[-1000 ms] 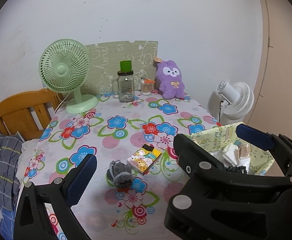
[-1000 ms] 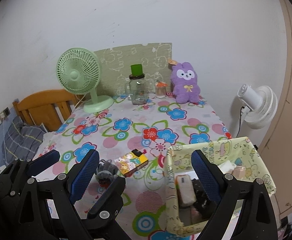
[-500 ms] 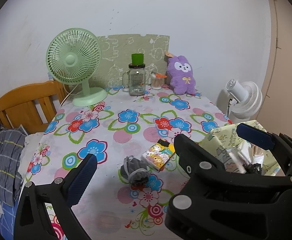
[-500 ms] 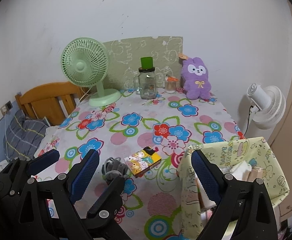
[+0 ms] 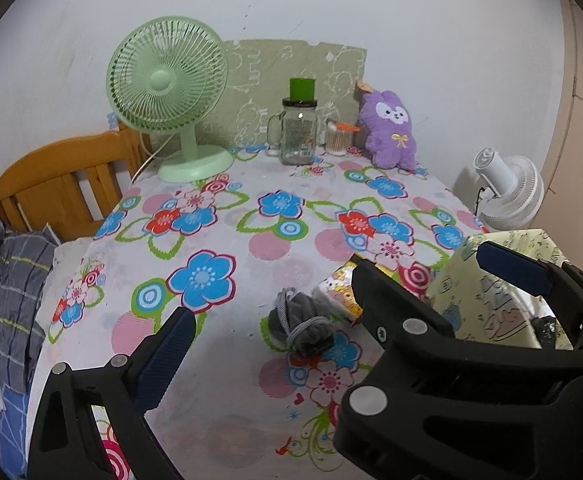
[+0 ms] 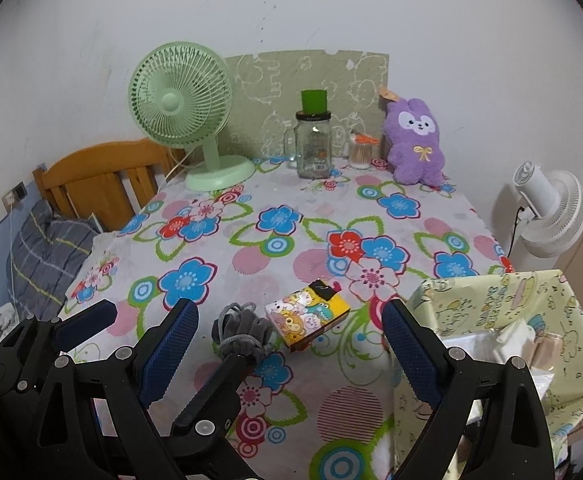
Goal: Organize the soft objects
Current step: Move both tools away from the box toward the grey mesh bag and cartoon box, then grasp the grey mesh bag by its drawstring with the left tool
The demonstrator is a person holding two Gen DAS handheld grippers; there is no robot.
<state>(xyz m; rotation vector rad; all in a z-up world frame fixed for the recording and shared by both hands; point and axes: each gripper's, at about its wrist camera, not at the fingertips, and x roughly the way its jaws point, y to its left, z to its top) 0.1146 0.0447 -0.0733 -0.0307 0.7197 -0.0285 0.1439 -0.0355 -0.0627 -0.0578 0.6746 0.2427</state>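
A grey drawstring pouch (image 5: pixel 301 322) (image 6: pixel 241 330) lies on the flowered tablecloth (image 5: pixel 251 248), touching a cartoon-print box (image 6: pixel 307 318) (image 5: pixel 337 292). A purple plush rabbit (image 5: pixel 389 128) (image 6: pixel 413 144) sits upright at the far edge. A pale yellow fabric bin (image 6: pixel 491 300) (image 5: pixel 487 304) with several items inside stands at the near right. My left gripper (image 5: pixel 291 320) is open above the near table, and the right gripper's body hides its right finger. My right gripper (image 6: pixel 290 308) is open, empty, its right finger beside the bin's left wall.
A green desk fan (image 5: pixel 167 92), a glass jar with a green lid (image 5: pixel 299 132) and a cotton swab pot (image 5: pixel 337 140) line the back. A white fan (image 6: pixel 547 208) stands off the table's right side. A wooden headboard (image 5: pixel 55 188) and a striped pillow (image 5: pixel 3 280) are at left.
Both views have shifted left, so the pouch, box and bin now sit further right in frame. Both grippers stay open and empty.
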